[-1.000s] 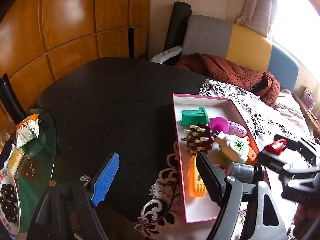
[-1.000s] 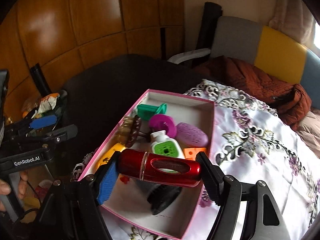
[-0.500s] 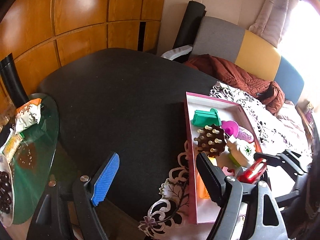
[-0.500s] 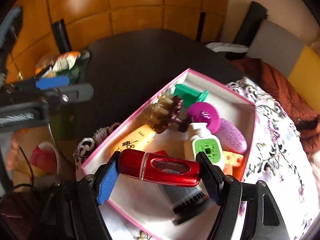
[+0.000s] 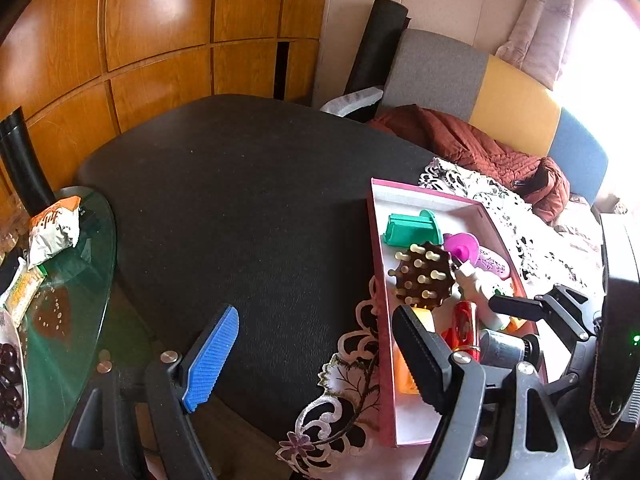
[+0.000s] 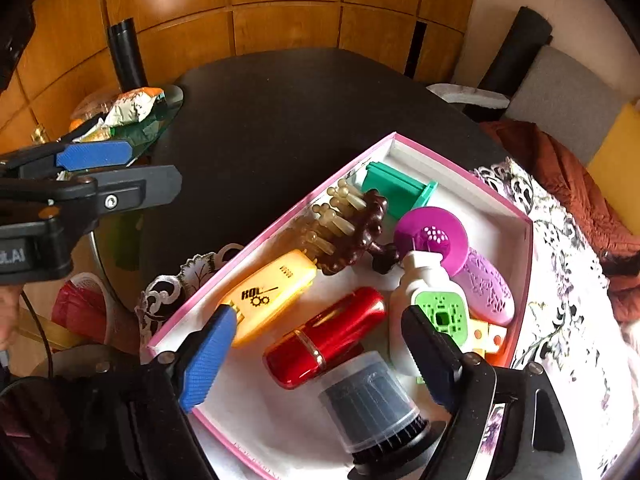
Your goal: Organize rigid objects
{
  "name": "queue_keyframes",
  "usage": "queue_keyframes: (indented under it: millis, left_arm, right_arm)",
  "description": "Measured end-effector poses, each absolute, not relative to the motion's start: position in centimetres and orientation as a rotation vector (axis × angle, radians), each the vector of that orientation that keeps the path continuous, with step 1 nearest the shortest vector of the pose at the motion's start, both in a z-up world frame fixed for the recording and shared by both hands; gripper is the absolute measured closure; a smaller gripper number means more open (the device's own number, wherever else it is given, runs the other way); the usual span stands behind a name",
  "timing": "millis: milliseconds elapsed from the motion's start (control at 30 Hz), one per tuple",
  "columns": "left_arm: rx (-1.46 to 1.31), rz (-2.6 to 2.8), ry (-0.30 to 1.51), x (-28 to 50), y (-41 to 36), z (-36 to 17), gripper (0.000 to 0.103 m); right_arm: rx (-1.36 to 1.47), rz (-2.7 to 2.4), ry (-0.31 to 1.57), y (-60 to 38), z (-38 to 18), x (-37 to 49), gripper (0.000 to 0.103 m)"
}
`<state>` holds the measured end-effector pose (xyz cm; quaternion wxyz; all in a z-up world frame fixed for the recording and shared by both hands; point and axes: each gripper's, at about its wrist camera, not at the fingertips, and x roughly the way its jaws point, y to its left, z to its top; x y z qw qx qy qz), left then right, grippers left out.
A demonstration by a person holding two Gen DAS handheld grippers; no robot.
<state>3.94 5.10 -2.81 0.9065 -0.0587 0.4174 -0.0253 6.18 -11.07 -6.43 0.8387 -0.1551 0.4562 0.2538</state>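
Note:
A pink-rimmed white box (image 6: 460, 162) (image 5: 382, 320) sits on a lace cloth on the black table. A red shiny cylinder (image 6: 326, 336) (image 5: 466, 326) lies loose in it, among an orange case (image 6: 272, 296), a brown massage brush (image 6: 352, 220), a green piece (image 6: 394, 190), a purple disc (image 6: 432, 238), a white bottle (image 6: 428, 300) and a clear-capped black brush (image 6: 372, 404). My right gripper (image 6: 316, 354) is open and empty just above the red cylinder. My left gripper (image 5: 316, 356) is open and empty over the table, left of the box.
A glass side table (image 5: 68, 304) at the left holds snack packets and a plate of dark fruit. A sofa with a rust-brown jacket (image 5: 472, 148) stands behind the black table (image 5: 240, 200). A lace cloth (image 6: 560, 248) lies under the box.
My right gripper has opened and let go of the red cylinder, which now lies in the box. The left gripper has hardly moved.

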Motion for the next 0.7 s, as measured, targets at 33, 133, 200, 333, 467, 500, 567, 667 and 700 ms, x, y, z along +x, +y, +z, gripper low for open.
queue_keyframes:
  millis: [33, 133, 200, 333, 467, 500, 567, 667, 700]
  left_arm:
    - [-0.117, -0.052, 0.858, 3.9, 5.0, -2.7, 0.022]
    - [-0.100, -0.054, 0.844, 3.7, 4.7, -2.5, 0.022]
    - [-0.087, -0.053, 0.831, 3.6, 4.4, -2.2, 0.022]
    - [-0.074, -0.067, 0.802, 3.2, 3.8, -1.4, 0.022]
    - [-0.060, -0.087, 0.774, 2.6, 3.1, -0.5, 0.022]
    - [-0.054, -0.087, 0.770, 2.5, 2.9, -0.4, 0.022]
    - [-0.037, -0.086, 0.755, 2.2, 2.4, 0.0, 0.022]
    - [-0.014, -0.076, 0.750, 1.8, 1.6, 0.4, 0.022]
    - [-0.006, -0.076, 0.752, 1.7, 1.3, 0.4, 0.022]
  right_arm:
    - [-0.317, 0.535, 0.963, -11.2, -6.3, 6.0, 0.018]
    - [-0.285, 0.524, 0.949, -11.8, -5.7, 5.5, 0.016]
    - [-0.254, 0.517, 0.931, -12.2, -5.1, 5.1, 0.014]
    - [-0.200, 0.479, 0.882, -13.0, -3.7, 3.9, 0.005]
    - [-0.142, 0.387, 0.834, -14.1, -2.5, 2.9, 0.001]
    - [-0.131, 0.356, 0.823, -14.5, -2.3, 2.7, 0.000]
    - [-0.105, 0.294, 0.802, -15.1, -1.9, 2.2, 0.000]
    - [-0.071, 0.189, 0.770, -16.4, -1.3, 1.5, 0.000]
    - [-0.058, 0.157, 0.761, -16.8, -1.2, 1.2, 0.000]
